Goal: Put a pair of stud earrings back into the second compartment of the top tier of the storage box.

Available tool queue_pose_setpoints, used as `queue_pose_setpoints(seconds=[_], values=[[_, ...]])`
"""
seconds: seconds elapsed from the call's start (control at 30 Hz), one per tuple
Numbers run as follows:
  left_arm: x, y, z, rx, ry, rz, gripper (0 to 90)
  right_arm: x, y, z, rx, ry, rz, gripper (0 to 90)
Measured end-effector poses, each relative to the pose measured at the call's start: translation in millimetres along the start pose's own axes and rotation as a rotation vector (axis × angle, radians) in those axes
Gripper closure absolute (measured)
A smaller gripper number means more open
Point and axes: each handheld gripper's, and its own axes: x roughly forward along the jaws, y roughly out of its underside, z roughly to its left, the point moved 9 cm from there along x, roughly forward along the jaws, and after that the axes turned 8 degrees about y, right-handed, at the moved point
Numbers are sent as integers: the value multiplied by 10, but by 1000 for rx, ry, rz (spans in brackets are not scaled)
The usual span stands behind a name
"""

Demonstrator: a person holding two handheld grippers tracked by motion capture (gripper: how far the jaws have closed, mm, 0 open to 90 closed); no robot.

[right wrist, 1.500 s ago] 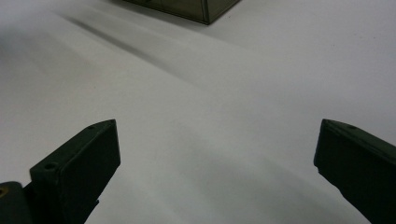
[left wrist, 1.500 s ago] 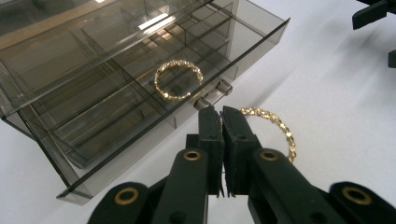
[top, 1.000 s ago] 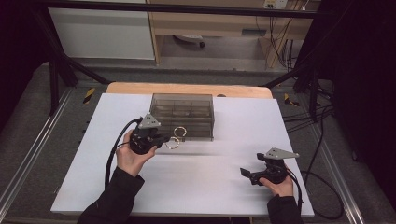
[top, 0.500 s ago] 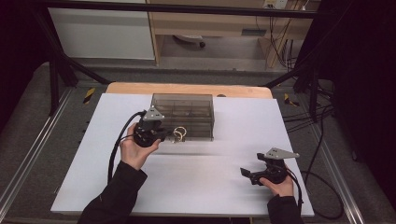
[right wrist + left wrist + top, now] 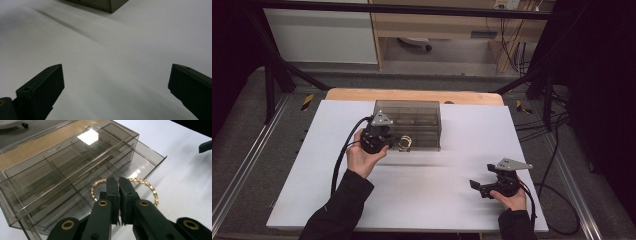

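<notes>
The gold bracelet (image 5: 130, 185) is clamped between the closed jaws of the left gripper (image 5: 119, 182), just ahead of which the open drawer of the smoky clear organizer (image 5: 65, 167) is seen. The right gripper (image 5: 115, 75) is held wide open, empty, well apart over the white table (image 5: 447, 200).

left gripper (image 5: 393, 141) fingers pinched, right gripper (image 5: 476, 186) fingers spread

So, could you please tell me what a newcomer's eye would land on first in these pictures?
Probably the gold beaded bracelet, pinched in the shut left claw just in front of the smoky clear plastic drawer organiser at the far middle of the white table. Next, the right claw, open with nothing in it, near the table's front right corner.
</notes>
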Motion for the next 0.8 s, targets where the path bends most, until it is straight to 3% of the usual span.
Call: queue_pose_setpoints(seconds=[0.8], values=[[239, -7, 223, -22, -43, 18, 863, 1, 2, -4, -3, 1, 2, 11]])
